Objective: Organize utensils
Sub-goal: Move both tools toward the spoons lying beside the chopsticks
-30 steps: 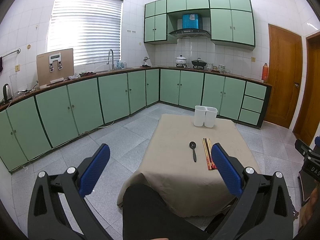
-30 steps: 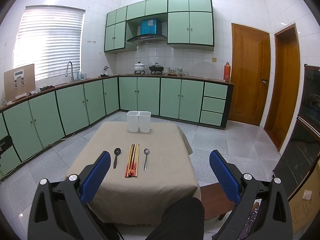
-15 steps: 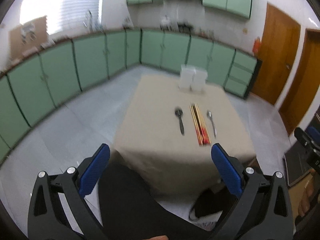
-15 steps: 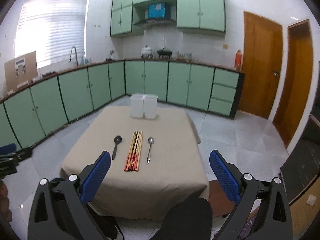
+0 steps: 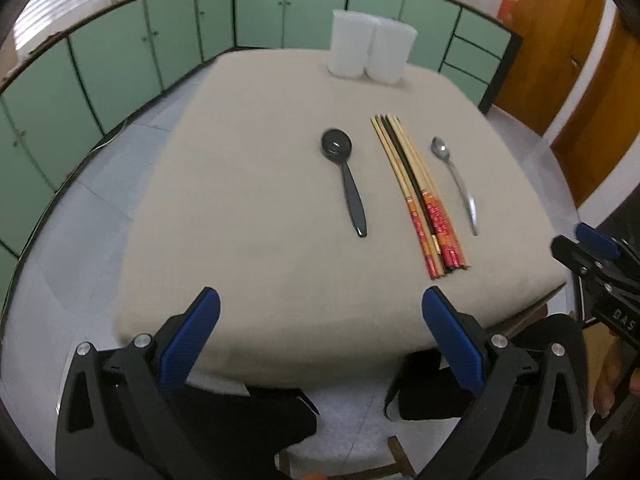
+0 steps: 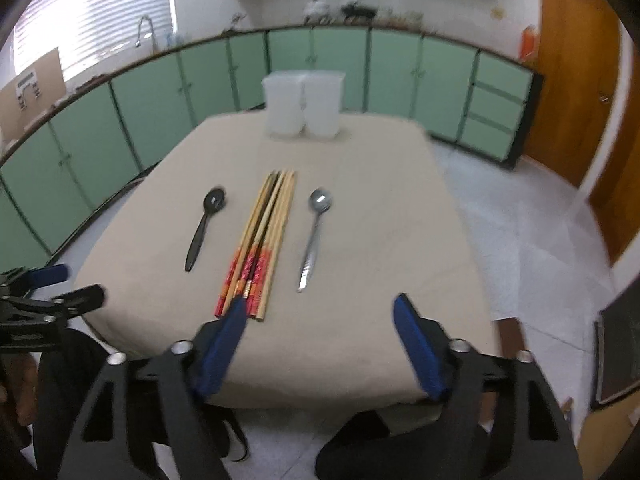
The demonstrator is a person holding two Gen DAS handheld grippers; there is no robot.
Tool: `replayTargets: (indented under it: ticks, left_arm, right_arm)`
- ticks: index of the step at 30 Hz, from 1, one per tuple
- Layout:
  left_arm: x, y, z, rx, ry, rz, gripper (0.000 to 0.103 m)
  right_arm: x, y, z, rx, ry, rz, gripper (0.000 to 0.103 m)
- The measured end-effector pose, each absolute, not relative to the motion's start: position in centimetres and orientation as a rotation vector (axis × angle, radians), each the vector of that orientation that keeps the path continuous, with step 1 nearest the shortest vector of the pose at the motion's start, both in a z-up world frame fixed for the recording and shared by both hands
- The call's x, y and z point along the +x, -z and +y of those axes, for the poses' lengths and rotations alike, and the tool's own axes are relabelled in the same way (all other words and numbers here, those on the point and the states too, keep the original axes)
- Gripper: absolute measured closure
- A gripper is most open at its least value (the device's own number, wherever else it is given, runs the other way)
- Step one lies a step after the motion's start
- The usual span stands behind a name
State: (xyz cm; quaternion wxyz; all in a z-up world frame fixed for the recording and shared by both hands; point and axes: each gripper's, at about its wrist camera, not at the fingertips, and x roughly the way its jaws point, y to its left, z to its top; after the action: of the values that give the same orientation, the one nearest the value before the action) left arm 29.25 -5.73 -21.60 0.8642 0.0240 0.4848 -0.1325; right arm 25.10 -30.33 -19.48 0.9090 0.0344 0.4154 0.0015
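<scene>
— White translucent plastic, those two tubs (image 6: 303, 106) at the far edge of the table; anything in them?

— They stand touching side by side, and whether they hold anything cannot be told from here. The utensils lie on the beige tablecloth (image 5: 248, 200), nearer the front edge.

— Describe them.

— A bundle of wooden chopsticks with red-and-orange printed ends (image 6: 260, 240) lies in the middle. A glossy black plastic spoon (image 5: 346, 176) is on one side, a silver metal spoon (image 6: 315, 232) on the other, both bowl-end toward the tubs, all apart.

— And the grippers?

— The left gripper (image 5: 320, 312) is spread wide, empty, over the near edge. The right gripper (image 6: 320, 316) has just been closing, nothing between its blue pads (image 6: 416, 344).
</scene>
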Motion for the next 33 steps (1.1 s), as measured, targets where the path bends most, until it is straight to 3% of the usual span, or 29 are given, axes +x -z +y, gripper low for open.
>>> replayTargets:
  ticks: [6, 14, 27, 33]
  left_arm:
    - [33.0, 24.6, -6.6, 0.032, 0.268, 1.046, 0.005]
    - [35.2, 26.3, -7.1, -0.003, 0.285, 1.092, 0.005]
    - [35.6, 27.3, -10.9, 0.106, 0.144, 0.976, 0.004]
    - [34.7, 26.9, -10.1, 0.069, 0.148, 0.93, 0.005]
  right_arm:
    - [29.1, 23.4, -31.2, 0.116, -0.051, 0.918, 0.056]
    - [32.2, 25.9, -31.3, 0.083, -0.07, 0.963, 0.059]
    - [31.9, 26.1, -34.8, 0.05, -0.074, 0.9, 0.063]
    - [32.1, 26.2, -34.3, 0.051, -0.099, 0.864, 0.076]
